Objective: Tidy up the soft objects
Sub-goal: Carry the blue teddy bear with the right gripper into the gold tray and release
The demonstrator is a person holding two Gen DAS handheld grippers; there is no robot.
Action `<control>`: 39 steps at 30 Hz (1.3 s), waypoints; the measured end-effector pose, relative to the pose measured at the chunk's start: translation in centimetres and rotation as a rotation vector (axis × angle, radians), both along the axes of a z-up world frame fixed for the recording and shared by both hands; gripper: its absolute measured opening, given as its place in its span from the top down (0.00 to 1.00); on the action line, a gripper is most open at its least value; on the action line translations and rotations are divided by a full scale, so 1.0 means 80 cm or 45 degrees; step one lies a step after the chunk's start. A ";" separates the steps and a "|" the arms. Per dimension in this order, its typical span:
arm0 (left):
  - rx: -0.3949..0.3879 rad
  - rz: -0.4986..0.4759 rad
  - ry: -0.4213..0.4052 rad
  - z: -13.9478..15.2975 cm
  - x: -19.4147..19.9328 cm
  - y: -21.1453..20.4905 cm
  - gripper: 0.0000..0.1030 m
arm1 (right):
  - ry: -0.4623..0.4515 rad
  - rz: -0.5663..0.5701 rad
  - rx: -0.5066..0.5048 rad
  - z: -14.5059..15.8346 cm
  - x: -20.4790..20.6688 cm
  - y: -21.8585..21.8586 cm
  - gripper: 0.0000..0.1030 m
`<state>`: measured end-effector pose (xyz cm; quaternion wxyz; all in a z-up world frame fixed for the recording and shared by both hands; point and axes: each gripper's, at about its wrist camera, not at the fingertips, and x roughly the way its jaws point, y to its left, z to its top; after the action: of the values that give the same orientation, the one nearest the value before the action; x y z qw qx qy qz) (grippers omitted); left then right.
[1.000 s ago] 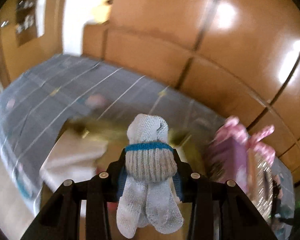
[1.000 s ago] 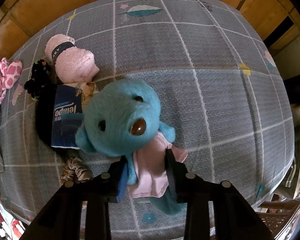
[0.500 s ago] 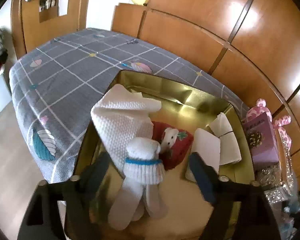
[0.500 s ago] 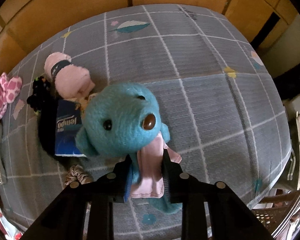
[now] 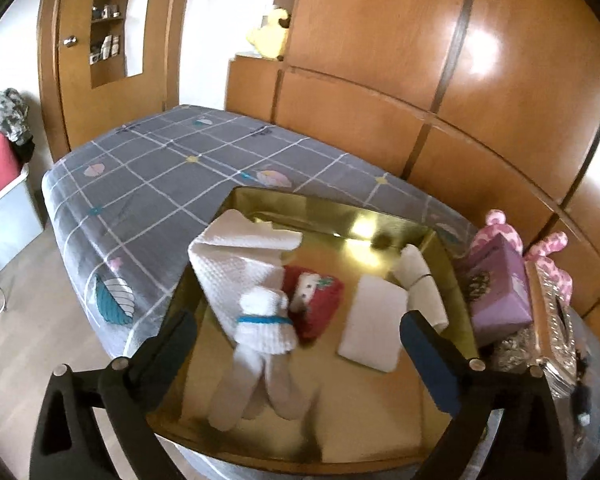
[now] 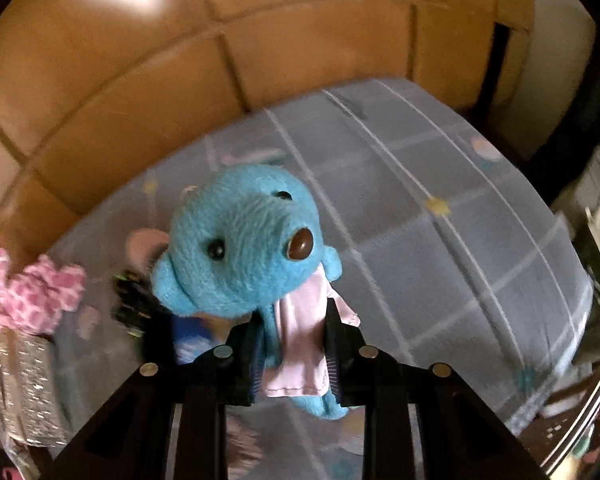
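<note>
Left gripper (image 5: 296, 356) first: its jaws are opening wide, with the rolled white socks (image 5: 262, 344) lying loose between them, no pad touching. The socks rest in the gold tray (image 5: 440, 248), near its front left corner. Just beyond the socks, a white waffle towel (image 5: 236, 264) leans against the tray's left wall, and a red plush (image 5: 318, 300) sits right beside the socks toward the tray's middle. Right of that, a flat white pad (image 5: 374, 332) and a rolled white cloth (image 5: 418, 276) lie by the tray's right wall. Outside that wall stands a purple box (image 5: 500, 288), and the tray itself sits on the grey checked bed (image 5: 152, 176).

Over to the right gripper (image 6: 292, 344): clamped on the blue teddy (image 6: 244, 248) at its pink cloth, holding it above the bed. Left of the teddy, a pink spotted plush (image 6: 36, 292) shows, blurred.
</note>
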<state>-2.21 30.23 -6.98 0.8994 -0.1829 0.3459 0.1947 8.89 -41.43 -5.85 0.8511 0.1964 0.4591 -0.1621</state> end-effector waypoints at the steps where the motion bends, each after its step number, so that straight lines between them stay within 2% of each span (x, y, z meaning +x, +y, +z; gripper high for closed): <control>1: 0.006 -0.007 -0.005 0.002 -0.001 -0.004 0.01 | -0.019 0.025 0.002 0.007 0.011 0.012 0.76; 6: 0.052 -0.068 -0.012 0.007 -0.003 -0.027 0.01 | -0.077 0.170 0.025 0.035 0.063 0.078 0.76; 11: 0.053 -0.111 0.010 0.005 -0.005 -0.038 0.00 | -0.118 0.314 0.073 0.053 0.120 0.161 0.76; 16: 0.053 -0.125 0.009 0.006 -0.010 -0.041 0.00 | -0.172 0.472 0.088 0.080 0.172 0.256 0.76; 21: 0.068 -0.131 0.004 0.010 -0.016 -0.041 0.00 | -0.242 0.680 0.069 0.116 0.201 0.368 0.76; 26: 0.064 -0.129 0.013 0.009 -0.019 -0.038 0.00 | -0.289 0.902 0.109 0.136 0.203 0.480 0.76; 31: 0.068 -0.113 0.010 0.009 -0.024 -0.034 0.00 | -0.284 1.185 0.132 0.131 0.168 0.600 0.76; 35: 0.080 -0.078 -0.018 0.017 -0.033 -0.024 0.00 | -0.236 1.444 0.121 0.101 0.123 0.692 0.76; 39: 0.086 -0.035 -0.046 0.025 -0.039 -0.010 0.00 | -0.162 1.607 -0.008 0.049 0.088 0.763 0.76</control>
<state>-5.37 29.41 -5.02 0.9139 -0.1511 0.3252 0.1904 15.92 19.58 -1.90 0.8090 -0.1055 0.4346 0.3815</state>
